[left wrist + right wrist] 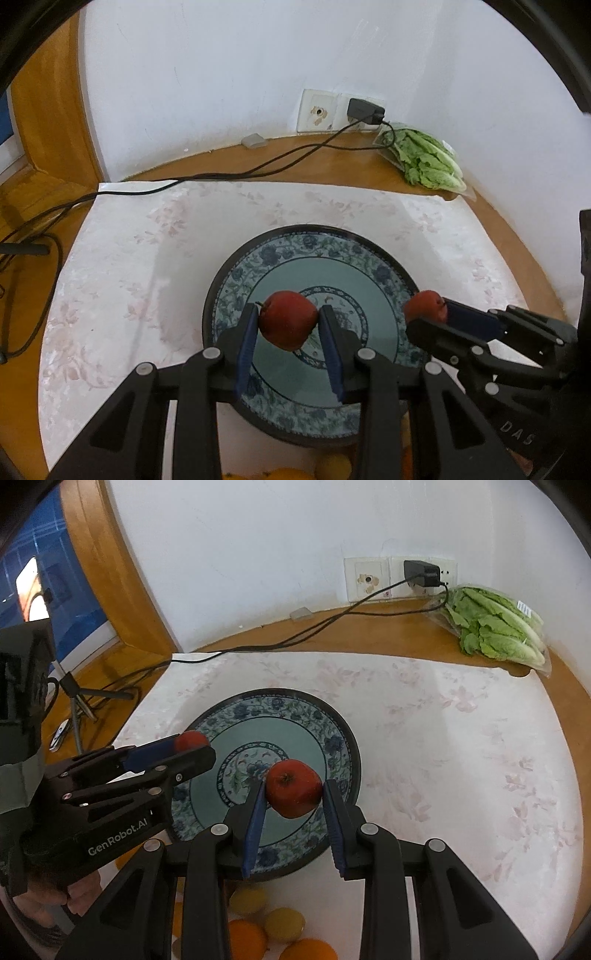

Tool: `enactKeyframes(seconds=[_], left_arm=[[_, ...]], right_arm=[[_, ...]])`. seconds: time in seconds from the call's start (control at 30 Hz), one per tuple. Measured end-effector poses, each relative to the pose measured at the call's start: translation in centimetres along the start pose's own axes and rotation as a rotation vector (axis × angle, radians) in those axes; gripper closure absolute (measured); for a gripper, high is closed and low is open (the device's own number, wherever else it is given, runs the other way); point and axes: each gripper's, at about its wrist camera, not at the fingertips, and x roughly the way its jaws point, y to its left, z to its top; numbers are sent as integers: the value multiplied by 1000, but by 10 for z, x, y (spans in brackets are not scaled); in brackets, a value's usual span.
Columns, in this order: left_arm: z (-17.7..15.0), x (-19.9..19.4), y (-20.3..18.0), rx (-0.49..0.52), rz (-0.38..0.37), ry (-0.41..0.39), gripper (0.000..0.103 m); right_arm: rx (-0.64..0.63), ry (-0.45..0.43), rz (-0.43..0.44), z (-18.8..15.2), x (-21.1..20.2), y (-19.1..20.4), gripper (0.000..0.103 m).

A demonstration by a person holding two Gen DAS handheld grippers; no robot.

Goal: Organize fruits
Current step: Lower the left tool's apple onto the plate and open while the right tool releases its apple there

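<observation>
My left gripper [288, 319] is shut on a red apple [287, 319], held over the middle of a blue floral plate [280, 251]. My right gripper [293, 794] is shut on a second red apple [293, 793], also over the plate [325, 720]. In the left wrist view the right gripper [428, 314] comes in from the right with its apple [424, 305] above the plate's right rim. In the right wrist view the left gripper [192, 747] reaches in from the left with its apple [190, 740] above the left rim. Nothing lies on the plate.
Oranges [245, 939] and yellow fruits [284, 923] lie on the white floral cloth [461, 757] in front of the plate. Bagged lettuce [495, 627] rests at the back right by the wall. A charger [421, 572] and its black cable [295, 637] run across the wooden table behind the cloth.
</observation>
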Motion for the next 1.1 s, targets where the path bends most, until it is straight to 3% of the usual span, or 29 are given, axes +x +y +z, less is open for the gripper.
enactKeyframes(seconds=[0.6, 1.1], left_arm=[[2, 22, 3, -3, 4, 27, 68], [2, 20, 1, 11, 2, 27, 66]], right_arm=[[-25, 52, -29, 4, 36, -1, 71], [-18, 50, -20, 5, 37, 0, 70]])
